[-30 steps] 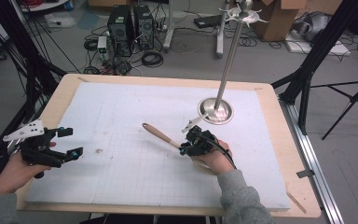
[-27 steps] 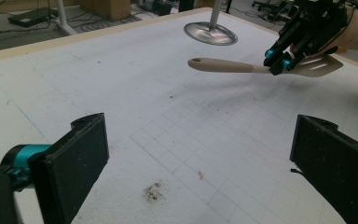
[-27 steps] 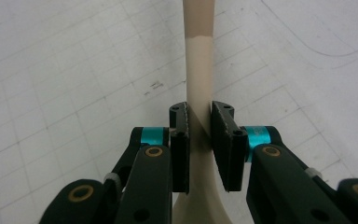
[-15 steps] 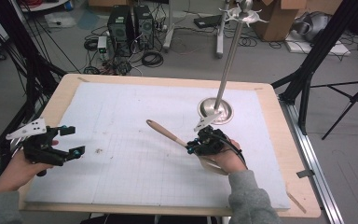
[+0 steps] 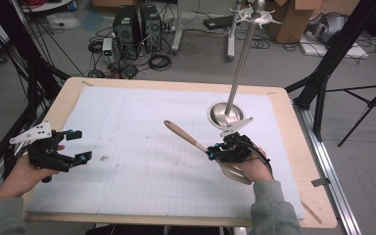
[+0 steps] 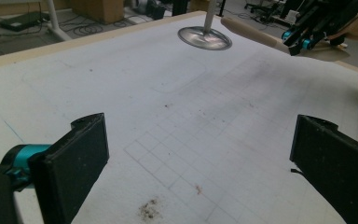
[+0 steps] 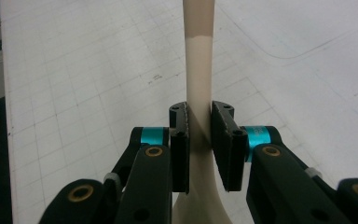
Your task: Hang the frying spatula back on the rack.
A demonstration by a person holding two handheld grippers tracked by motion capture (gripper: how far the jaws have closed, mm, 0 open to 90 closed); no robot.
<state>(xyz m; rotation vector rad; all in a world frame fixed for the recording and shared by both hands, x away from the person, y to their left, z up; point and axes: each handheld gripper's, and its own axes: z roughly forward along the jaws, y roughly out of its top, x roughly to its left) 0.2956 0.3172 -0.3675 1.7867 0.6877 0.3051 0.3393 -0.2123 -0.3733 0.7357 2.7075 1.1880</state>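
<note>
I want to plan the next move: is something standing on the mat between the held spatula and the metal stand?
Nothing visible does. The right tongs hold the spatula beside the stand's round base, and the white mat between them is bare.

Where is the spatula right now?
In the high view the spatula is clamped in the right gripper, right of the mat's centre, its wooden handle angling up-left, just below-left of the metal stand's round base.

spatula (image 5: 191,138) left of stand base (image 5: 225,115) | both on mat (image 5: 142,122)
</note>
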